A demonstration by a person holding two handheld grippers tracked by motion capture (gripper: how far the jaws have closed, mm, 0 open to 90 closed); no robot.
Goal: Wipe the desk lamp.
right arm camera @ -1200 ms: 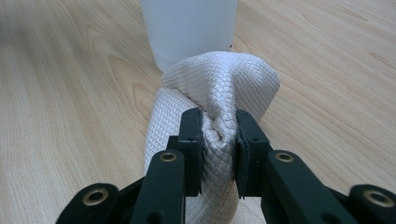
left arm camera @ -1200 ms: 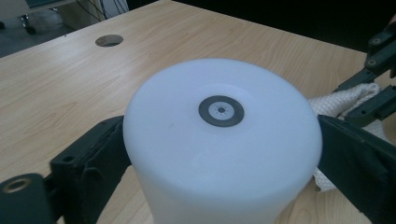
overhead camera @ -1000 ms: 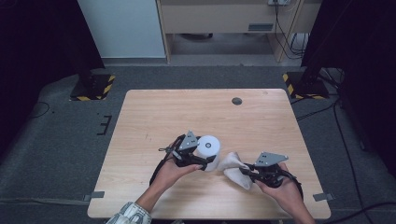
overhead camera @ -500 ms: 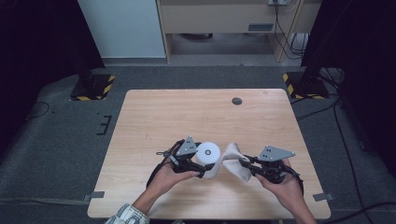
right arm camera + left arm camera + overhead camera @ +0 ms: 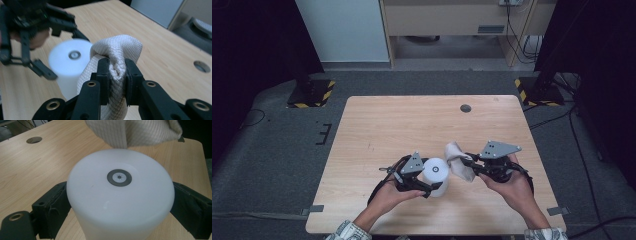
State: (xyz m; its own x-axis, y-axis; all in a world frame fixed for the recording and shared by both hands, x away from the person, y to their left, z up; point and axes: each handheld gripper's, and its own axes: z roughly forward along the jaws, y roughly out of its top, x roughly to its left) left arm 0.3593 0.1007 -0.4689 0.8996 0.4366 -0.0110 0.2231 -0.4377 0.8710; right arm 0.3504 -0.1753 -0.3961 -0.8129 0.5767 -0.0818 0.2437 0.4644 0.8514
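Note:
A white plastic cylinder (image 5: 435,174) with a small grey ring on its top stands on the wooden table (image 5: 412,125) near the front edge. My left gripper (image 5: 428,176) is shut on the cylinder (image 5: 120,200), with one jaw pressed on each side. My right gripper (image 5: 468,163) is shut on a bunched cream cloth (image 5: 456,159), and the fabric bulges above the pads (image 5: 103,72). The cloth (image 5: 135,132) hangs against the far upper edge of the cylinder (image 5: 68,66). The left gripper (image 5: 32,27) shows beyond it, blurred.
A round cable hole (image 5: 466,108) sits near the table's far edge. Stands with yellow-black striped bases rest on the floor at far left (image 5: 309,92) and far right (image 5: 537,91). A cabinet (image 5: 447,20) stands behind the table.
The left gripper has drawn the cylinder toward the front edge. The right gripper has carried the cloth away from the front edge and leftward, up against the cylinder's top.

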